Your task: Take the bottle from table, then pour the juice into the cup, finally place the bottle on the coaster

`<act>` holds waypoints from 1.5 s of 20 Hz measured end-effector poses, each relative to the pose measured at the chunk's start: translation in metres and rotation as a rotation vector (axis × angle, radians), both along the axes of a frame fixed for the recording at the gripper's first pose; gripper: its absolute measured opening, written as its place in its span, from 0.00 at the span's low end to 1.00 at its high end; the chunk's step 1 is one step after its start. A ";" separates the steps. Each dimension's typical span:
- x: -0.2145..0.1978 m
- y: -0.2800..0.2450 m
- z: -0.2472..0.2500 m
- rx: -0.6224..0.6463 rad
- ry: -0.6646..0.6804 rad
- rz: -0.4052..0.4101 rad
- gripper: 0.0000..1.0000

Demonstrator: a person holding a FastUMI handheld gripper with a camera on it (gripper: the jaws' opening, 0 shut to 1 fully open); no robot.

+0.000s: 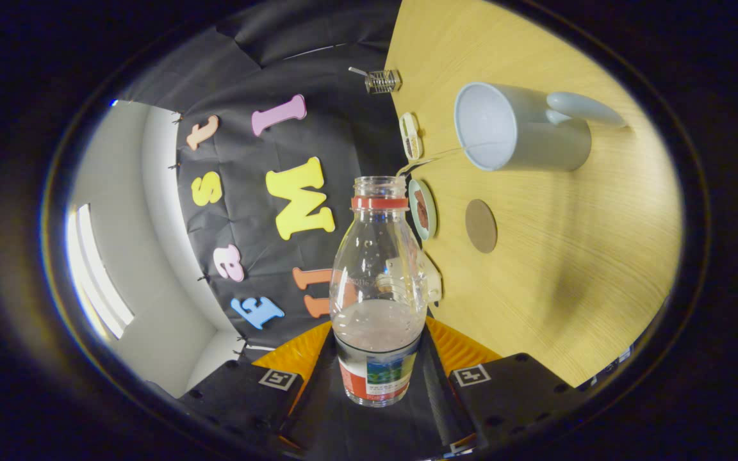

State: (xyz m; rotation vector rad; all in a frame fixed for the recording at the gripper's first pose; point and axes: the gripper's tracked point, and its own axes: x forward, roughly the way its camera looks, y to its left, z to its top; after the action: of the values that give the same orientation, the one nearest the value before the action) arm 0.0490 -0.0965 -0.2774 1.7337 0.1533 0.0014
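Bottle pinched in my gripper, tipped toward the cup.

My gripper (378, 358) has both fingers pressed against the lower body of the clear plastic bottle (378, 288), one on each side, so the bottle sits clamped between them. Its cap is off, the red ring shows at the neck, and a little pale juice (378, 323) remains inside. The whole view is rolled over, so the wooden table (567, 256) stands on end beside the bottle. A thin thread of liquid runs from the open mouth across to the rim of the grey cup (523, 128). The round brown coaster (480, 225) lies on the table between bottle and cup, nearer the bottle's neck, bare.
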 end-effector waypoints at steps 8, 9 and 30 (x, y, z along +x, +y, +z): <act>0.004 -0.004 0.009 0.050 -0.001 0.000 0.74; 0.003 -0.003 0.011 0.052 -0.001 0.001 0.74; 0.010 -0.012 0.027 0.180 0.013 -0.003 0.74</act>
State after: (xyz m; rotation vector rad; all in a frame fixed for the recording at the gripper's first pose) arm 0.0588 -0.1086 -0.2509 1.9139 0.1645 0.0017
